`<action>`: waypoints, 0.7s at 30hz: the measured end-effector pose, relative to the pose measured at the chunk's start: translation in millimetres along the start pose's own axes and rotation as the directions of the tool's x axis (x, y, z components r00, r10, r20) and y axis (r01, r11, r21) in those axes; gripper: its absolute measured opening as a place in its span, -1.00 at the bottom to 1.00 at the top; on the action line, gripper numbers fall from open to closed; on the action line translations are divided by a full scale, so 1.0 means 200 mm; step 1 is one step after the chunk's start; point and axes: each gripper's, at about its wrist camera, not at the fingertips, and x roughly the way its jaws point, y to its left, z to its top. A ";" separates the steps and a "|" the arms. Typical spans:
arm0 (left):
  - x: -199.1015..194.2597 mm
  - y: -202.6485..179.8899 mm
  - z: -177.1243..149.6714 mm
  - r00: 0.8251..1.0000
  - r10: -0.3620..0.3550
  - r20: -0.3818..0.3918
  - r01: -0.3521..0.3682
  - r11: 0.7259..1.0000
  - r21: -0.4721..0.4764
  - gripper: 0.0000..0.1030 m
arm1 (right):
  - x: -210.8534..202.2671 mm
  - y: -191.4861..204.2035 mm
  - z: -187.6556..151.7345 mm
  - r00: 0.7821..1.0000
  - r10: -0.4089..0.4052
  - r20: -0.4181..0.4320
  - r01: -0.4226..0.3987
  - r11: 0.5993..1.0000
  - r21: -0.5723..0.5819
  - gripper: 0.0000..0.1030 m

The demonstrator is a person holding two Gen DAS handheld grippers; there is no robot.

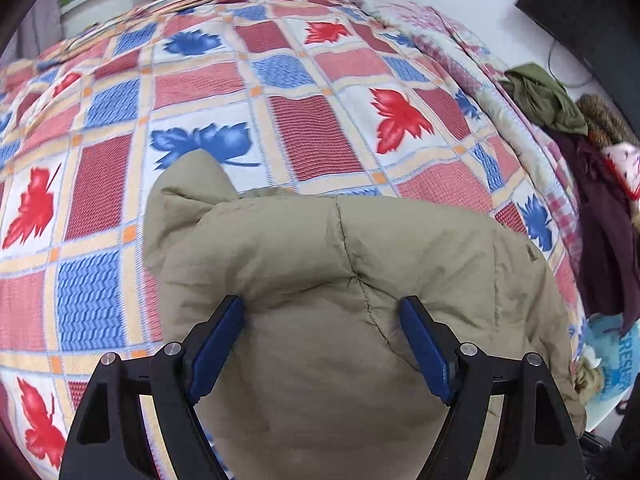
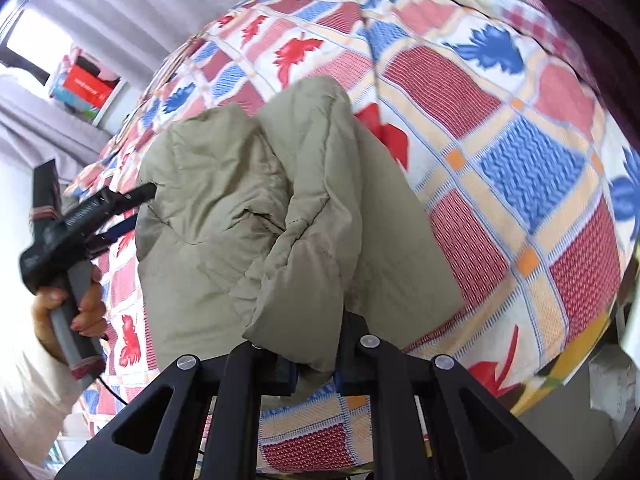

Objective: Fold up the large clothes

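Note:
A padded khaki jacket [image 1: 340, 272] lies bunched on the bed with the leaf-patterned quilt [image 1: 280, 92]. My left gripper [image 1: 324, 312] is open, its blue pads [image 1: 218, 344] wide apart on either side of a bulge of the jacket. In the right wrist view the jacket [image 2: 224, 208] is folded over itself. My right gripper [image 2: 314, 372] is shut on a thick fold of the jacket's edge. The left gripper [image 2: 132, 208] shows there at the jacket's left side, held by a hand.
A pile of other clothes [image 1: 568, 120], olive, dark maroon and patterned, lies at the bed's right edge. A dark monitor [image 1: 592, 4] stands at the top right. A shelf with boxes [image 2: 86, 84] and grey curtains lie beyond the bed.

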 end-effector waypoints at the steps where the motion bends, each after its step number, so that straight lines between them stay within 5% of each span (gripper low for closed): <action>1: 0.03 -0.05 0.01 1.000 0.007 -0.001 -0.007 1.000 0.019 0.57 | 0.01 -0.02 -0.01 1.000 -0.007 0.001 0.007 1.000 0.007 -0.74; 7: 0.17 -0.26 0.05 0.999 0.046 -0.005 -0.046 0.994 0.104 0.57 | 0.09 -0.22 -0.07 0.999 -0.043 -0.026 0.046 0.993 0.105 -0.70; 16: 0.19 -0.24 0.03 0.998 0.065 -0.014 -0.063 0.993 0.104 0.58 | 0.12 -0.36 -0.05 0.996 -0.013 -0.087 0.028 0.984 0.174 -0.58; 21: 0.19 -0.24 0.03 0.998 0.066 -0.013 -0.064 0.992 0.104 0.58 | -0.16 -0.33 0.01 0.996 -0.074 0.048 0.067 0.990 0.126 -0.45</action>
